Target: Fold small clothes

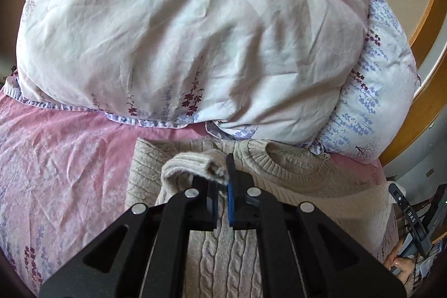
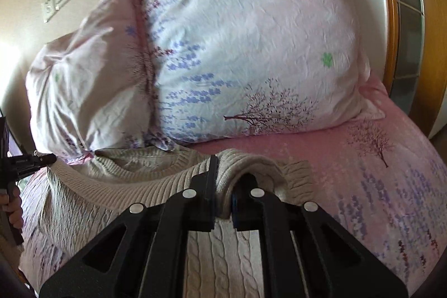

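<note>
A beige cable-knit sweater [image 1: 293,172] lies on the pink bed sheet [image 1: 64,158], its round collar toward the pillows. My left gripper [image 1: 223,180] is shut on a ribbed sleeve cuff [image 1: 192,164] folded over the sweater's body. In the right wrist view the same sweater [image 2: 117,186] shows, and my right gripper [image 2: 223,186] is shut on a ribbed fold of the sweater's edge [image 2: 251,164], which drapes over the fingers. The other gripper [image 2: 25,161] shows at the far left there.
Two floral pillows [image 1: 181,32] [image 2: 251,46] stand just beyond the sweater's collar. A wooden frame [image 1: 427,74] runs along the right. A light switch [image 2: 56,2] is on the wall. The pink sheet [image 2: 377,172] spreads to the right.
</note>
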### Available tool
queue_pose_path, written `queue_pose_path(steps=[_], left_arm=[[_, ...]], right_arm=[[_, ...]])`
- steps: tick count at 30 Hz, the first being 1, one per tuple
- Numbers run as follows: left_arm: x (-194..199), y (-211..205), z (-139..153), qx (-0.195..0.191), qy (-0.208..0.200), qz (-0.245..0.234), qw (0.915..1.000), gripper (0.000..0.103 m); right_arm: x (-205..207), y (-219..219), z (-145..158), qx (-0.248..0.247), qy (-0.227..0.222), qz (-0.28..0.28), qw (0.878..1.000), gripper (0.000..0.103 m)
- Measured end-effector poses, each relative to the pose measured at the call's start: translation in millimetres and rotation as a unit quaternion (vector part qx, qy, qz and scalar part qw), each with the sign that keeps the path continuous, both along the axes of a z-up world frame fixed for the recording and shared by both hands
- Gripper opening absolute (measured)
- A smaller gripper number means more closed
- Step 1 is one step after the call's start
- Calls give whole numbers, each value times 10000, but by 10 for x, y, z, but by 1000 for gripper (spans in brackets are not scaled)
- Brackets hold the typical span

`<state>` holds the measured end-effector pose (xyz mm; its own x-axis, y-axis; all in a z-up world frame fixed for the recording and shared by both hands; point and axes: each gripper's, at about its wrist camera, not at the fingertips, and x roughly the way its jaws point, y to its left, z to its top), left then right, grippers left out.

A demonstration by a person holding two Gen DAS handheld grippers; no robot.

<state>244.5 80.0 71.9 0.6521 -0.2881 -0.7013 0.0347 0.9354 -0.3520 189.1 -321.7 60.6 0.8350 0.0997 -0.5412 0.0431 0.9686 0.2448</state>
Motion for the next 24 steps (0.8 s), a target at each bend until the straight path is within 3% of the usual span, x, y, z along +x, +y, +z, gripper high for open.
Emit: queue_pose_path(steps=[8, 10, 12, 13, 14, 15, 16, 18, 20, 22, 24], left_arm=[[342, 19, -435, -444, 538, 172, 9974, 5], [371, 27, -510, -564, 674, 163, 9960, 8], [367, 51, -539, -726, 734, 142, 9946, 12], [348, 76, -530, -826, 736, 113, 9938, 20], [321, 124, -507, -940, 710, 99, 9930, 27], [277, 188, -467, -1036, 662, 118, 9923, 44], [199, 268, -401, -1101, 558, 165, 9922, 53], [52, 425, -282, -1081, 373, 157, 9933, 56], [-76, 539, -207, -977, 294, 127, 9947, 53], [-216, 632, -201, -811, 359, 104, 9960, 40], [-327, 694, -262, -756, 500, 43, 9959, 35]], right_arm=[[461, -128, -459, 644, 858, -360, 9936, 8], [545, -133, -548, 811, 1132, -361, 9896, 15], [549, -143, -565, 956, 1204, -276, 9877, 33], [525, -159, -543, 1035, 1174, -231, 9874, 40], [468, -188, -491, 1094, 1093, -223, 9877, 60], [378, -235, -417, 1133, 959, -282, 9885, 75], [305, -274, -362, 1164, 831, -324, 9892, 76], [85, -397, -234, 1201, 550, -339, 9907, 76], [-57, -507, -203, 1160, 573, -388, 9908, 75], [-197, -593, -250, 1223, 701, -287, 9896, 66], [-247, -617, -330, 1149, 904, -243, 9890, 58]])
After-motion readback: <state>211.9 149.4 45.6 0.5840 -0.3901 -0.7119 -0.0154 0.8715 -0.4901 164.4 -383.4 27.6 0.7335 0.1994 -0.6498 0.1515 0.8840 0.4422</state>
